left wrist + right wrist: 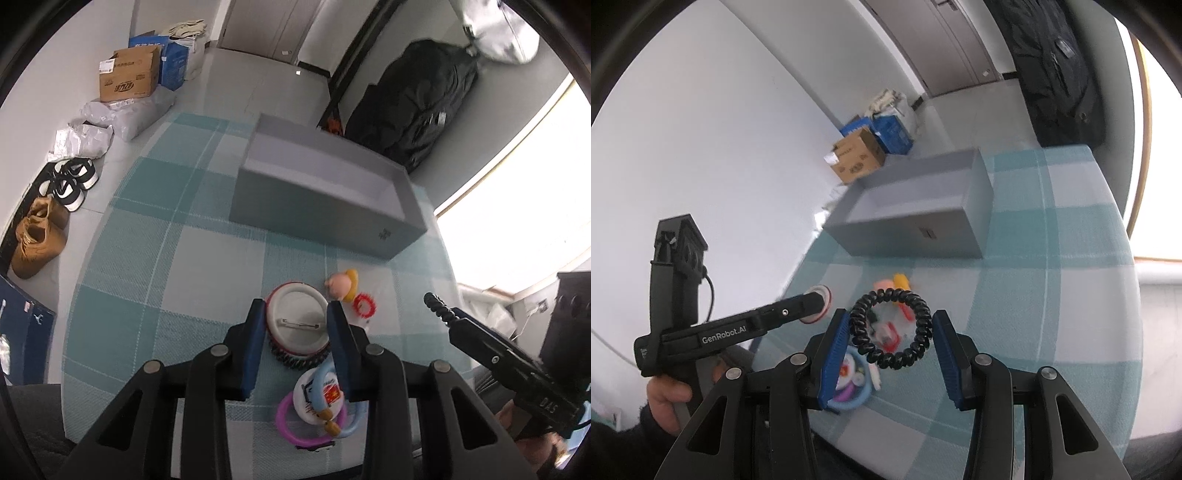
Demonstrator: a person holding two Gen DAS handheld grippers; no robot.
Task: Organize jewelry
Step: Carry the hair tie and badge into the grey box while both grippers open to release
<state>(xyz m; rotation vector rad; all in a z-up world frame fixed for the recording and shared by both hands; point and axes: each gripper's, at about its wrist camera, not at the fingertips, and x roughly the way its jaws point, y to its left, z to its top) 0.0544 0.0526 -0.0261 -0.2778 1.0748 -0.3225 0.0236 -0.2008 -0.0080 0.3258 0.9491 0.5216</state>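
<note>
My left gripper (297, 310) is shut on a round pin badge (295, 328), white back and clasp facing up, red rim showing, lifted a little off the cloth. A dark coiled band (297, 360) lies under it. My right gripper (891, 317) is shut on a black spiral hair tie (890, 363), held above the pile. On the cloth lie a pink and yellow clip (341, 284), a red coil ring (364, 304), a flag badge (319, 397), a purple ring (286, 424) and a light blue ring (351, 421). The open grey box (325, 206) stands beyond them.
A teal checked cloth (166, 277) covers the table, whose edge curves along the left. On the floor are shoes (37, 240), a cardboard box (127, 75) and plastic bags. A black bag (417, 103) leans behind the grey box. A hand (668, 398) grips the left tool.
</note>
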